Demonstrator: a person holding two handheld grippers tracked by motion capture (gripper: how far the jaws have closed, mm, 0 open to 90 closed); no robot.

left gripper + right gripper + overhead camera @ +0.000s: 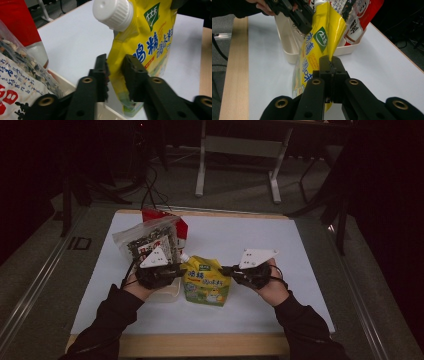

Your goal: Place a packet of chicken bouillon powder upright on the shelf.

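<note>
Fingers [132, 72] pinching yellow pouch [147, 42], base hidden

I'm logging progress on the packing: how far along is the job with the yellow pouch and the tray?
Done: the seed bag and a red pack already stand in the cream tray. In hand: the yellow pouch is held upright beside the tray, the right gripper shut on one edge, the left gripper closed around the other edge below the white cap. Left: likely getting the pouch into the tray.
</note>
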